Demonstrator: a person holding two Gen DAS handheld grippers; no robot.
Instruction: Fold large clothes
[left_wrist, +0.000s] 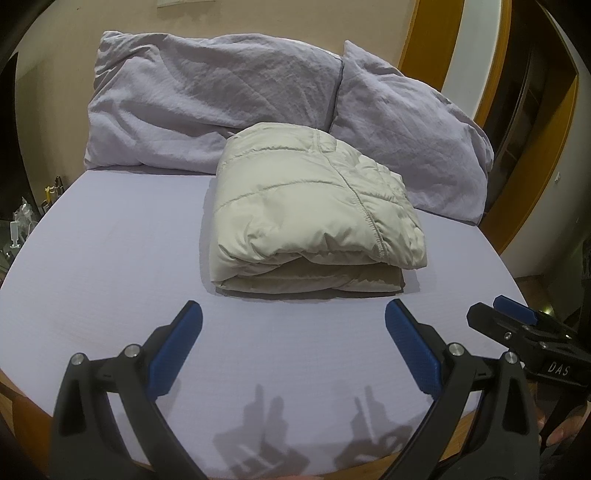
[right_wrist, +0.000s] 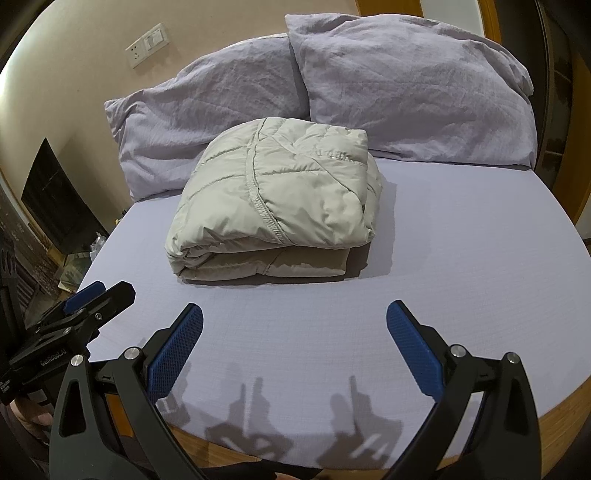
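— Bedding first: what is lying on the bed (left_wrist: 110, 266)?

— Lavender sheet is covering the mattress, pulled smooth. Two crumpled pillows (left_wrist: 207, 99) in the same lavender are leaning against the beige wall (right_wrist: 85, 74) behind the jacket. A pale beige quilted jacket (left_wrist: 314, 210) is sitting folded into a thick bundle on the sheet, its far edge touching the pillows, its layered open edge facing the grippers.

— And the grippers?

— Both are hovering on the near side of the jacket, well apart from it. The left gripper (left_wrist: 293, 321) is showing its blue-padded fingers spread wide with nothing between them. The right gripper (right_wrist: 294, 325) is likewise gaping wide and gripping nothing. In each view the other tool is poking in at the edge, side-on, so its opening is hard to judge from there.

— What is the room showing around the jacket?

— A white switch plate (right_wrist: 147, 44) is sitting on the wall above the pillows. A dark panel (right_wrist: 55, 199) is standing left of the jacket, beyond the bed edge, with small cluttered items below it, too blurred to name. An orange-brown wooden frame (left_wrist: 424, 40) is rising right of the pillows. The bed's wooden edge (right_wrist: 565, 410) is peeking out beyond the sheet on the near side, and the grippers' shadows are falling on the sheet there.
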